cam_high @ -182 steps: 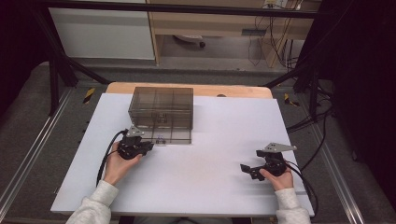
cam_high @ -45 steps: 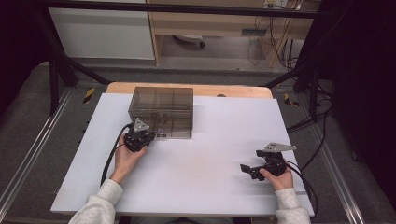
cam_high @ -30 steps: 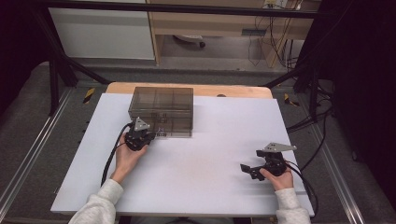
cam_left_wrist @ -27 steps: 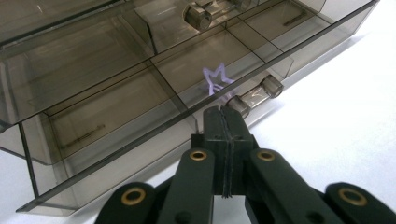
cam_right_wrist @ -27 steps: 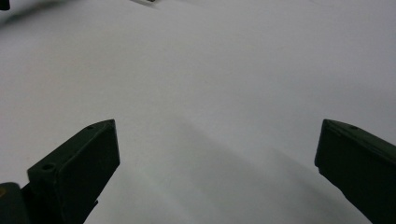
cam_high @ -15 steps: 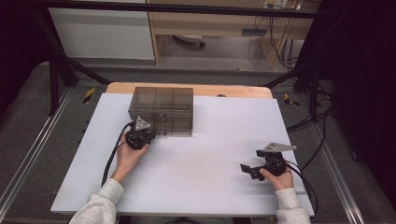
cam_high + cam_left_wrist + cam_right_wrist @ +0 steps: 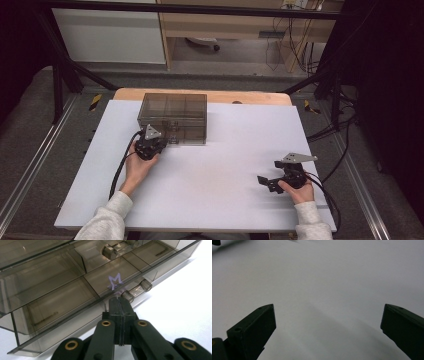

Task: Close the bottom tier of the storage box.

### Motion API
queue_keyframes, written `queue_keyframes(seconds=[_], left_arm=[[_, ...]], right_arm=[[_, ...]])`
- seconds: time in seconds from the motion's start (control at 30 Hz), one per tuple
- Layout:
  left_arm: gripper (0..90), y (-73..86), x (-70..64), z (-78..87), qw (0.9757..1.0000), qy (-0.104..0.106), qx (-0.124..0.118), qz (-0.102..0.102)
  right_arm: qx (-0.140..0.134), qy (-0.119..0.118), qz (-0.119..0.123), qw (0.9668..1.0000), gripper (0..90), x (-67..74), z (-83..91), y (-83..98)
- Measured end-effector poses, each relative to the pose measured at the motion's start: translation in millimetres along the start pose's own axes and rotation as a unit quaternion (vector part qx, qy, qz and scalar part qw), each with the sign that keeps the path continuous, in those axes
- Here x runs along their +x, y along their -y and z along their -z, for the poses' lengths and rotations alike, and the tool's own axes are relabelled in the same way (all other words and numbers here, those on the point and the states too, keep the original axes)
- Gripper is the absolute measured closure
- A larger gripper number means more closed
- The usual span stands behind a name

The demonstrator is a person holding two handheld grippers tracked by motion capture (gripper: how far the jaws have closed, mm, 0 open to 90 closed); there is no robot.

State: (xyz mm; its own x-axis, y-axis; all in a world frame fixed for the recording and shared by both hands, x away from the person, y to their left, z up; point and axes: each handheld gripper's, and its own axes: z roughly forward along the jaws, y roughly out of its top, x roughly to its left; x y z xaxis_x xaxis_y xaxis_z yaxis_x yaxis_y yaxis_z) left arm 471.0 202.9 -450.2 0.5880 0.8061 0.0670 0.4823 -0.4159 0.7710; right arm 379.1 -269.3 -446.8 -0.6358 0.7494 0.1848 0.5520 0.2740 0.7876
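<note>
A smoky translucent plastic organiser box [image 7: 172,116] with its lid down stands at the back left of the white table [image 7: 220,165]. My left gripper [image 7: 161,143] is at the box's front wall, jaws pressed together. In the left gripper view the box [image 7: 60,287] shows its dividers, a purple "M" mark [image 7: 114,281] and a front latch [image 7: 136,290]. There the left gripper [image 7: 120,301] touches the lower front edge beside that latch, and nothing shows between its jaws. My right gripper [image 7: 263,181] rests low at the front right, jaws wide apart. Below the right gripper [image 7: 328,315] there is bare table.
A wooden board [image 7: 250,97] sticks out behind the white top. Metal rails [image 7: 30,170] run along both sides of the table on grey floor. A black cable [image 7: 122,167] trails from the left gripper past the person's forearm.
Since six seconds ago my left gripper has moved forward and slightly right, up to the box's front. Over the last second and a half nothing has visibly moved. The right gripper has stayed still.
</note>
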Motion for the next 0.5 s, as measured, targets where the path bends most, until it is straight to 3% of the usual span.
queue_keyframes(seconds=[0.5], left_arm=[[89.2,-0.4,2.4,-5.2,1.0000,-0.002,0.002,0.003]], right_arm=[[0.002,0.000,-0.001,1.0000,0.5,0.3,-0.2,0.1]])
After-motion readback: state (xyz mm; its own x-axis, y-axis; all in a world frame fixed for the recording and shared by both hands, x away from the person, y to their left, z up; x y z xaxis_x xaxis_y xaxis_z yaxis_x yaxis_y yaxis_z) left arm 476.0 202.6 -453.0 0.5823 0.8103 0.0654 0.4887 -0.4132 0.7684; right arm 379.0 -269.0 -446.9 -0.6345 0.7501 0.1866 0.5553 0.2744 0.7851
